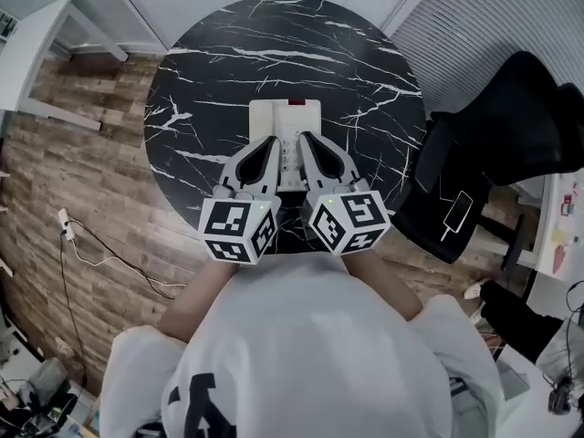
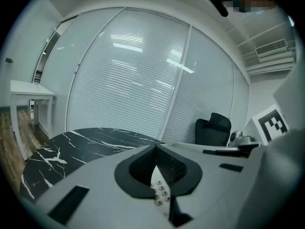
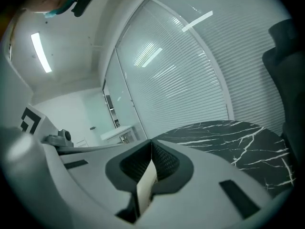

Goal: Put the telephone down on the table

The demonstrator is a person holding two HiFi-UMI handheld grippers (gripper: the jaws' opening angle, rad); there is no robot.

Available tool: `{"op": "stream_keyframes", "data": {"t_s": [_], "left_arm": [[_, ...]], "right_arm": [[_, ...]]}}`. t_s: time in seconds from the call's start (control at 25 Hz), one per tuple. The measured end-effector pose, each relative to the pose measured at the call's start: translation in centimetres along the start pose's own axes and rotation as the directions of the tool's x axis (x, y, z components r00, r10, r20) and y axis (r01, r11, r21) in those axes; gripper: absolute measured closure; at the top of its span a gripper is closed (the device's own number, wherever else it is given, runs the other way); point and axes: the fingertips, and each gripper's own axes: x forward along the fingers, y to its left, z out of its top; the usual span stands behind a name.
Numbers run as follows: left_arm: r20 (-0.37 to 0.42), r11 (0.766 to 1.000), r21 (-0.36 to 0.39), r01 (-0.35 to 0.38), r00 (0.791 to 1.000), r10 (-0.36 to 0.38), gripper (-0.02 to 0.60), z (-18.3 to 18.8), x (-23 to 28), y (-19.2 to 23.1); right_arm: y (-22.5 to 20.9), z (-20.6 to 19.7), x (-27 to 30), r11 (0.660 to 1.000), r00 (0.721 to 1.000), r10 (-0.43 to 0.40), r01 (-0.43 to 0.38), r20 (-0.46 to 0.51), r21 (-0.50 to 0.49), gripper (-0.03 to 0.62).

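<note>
**Hovering shut left gripper and right gripper over the phone on the table**

You hold both grippers side by side, tips pointing away from you, above the white phone. It lies flat, keypad up, near the middle of the round black marble table, well away from every edge, so it looks safely set down.

Each gripper view shows its dark pads pressed together at the tips with nothing between them. Only a sliver of the phone shows through the gap lower down, with keys on the left and a pale edge on the right.

One gripper sits over each long side, which suits a two-handed carry. With neither gripping anything, the task looks finished.
</note>
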Motion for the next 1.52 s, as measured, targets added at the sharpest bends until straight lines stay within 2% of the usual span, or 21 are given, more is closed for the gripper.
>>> {"op": "stream_keyframes", "data": {"t_s": [0.16,0.4,0.56,0.68,0.8,1.0,1.32,1.52], "left_arm": [[-0.001,0.999,-0.017,0.036,0.999,-0.036,0.575,-0.8,-0.8,0.0],[0.004,0.997,-0.01,0.072,0.997,-0.072,0.575,-0.9,-2.6,-0.3],[0.045,0.997,0.018,0.077,0.996,-0.078,0.575,0.3,-3.8,-1.3],[0.112,0.997,0.031,0.071,0.991,-0.074,0.575,1.6,-5.3,-2.4],[0.145,0.998,0.024,0.066,0.987,-0.069,0.575,1.7,-6.6,-3.8],[0.155,0.998,0.008,0.069,0.985,-0.07,0.575,0.2,-9.2,-7.4],[0.177,0.999,-0.024,0.024,0.984,-0.019,0.575,-3.5,-15.0,-12.9],[0.214,1.0,-0.015,0.002,0.977,0.001,0.575,-4.3,-18.7,-15.7]], "right_arm": [[0.8,-0.6,-0.7,0.999,0.999,-0.02,0.021,0.029,-0.025,0.565],[2.9,-1.6,-2.0,1.0,0.999,-0.002,0.001,0.044,0.018,0.565],[4.2,-0.6,-3.2,0.999,0.998,0.015,-0.013,0.068,-0.034,0.565],[5.0,0.3,-4.4,0.997,0.996,0.029,-0.023,0.088,-0.068,0.565],[5.3,0.8,-6.3,0.996,0.994,0.032,-0.022,0.105,-0.092,0.565],[5.8,1.0,-11.1,0.996,0.99,0.076,-0.08,0.123,0.026,0.565],[8.0,-0.9,-19.6,0.991,0.986,0.118,-0.11,0.115,-0.075,0.565],[9.4,-1.3,-23.9,0.987,0.982,0.15,-0.142,0.117,-0.074,0.565]]}}
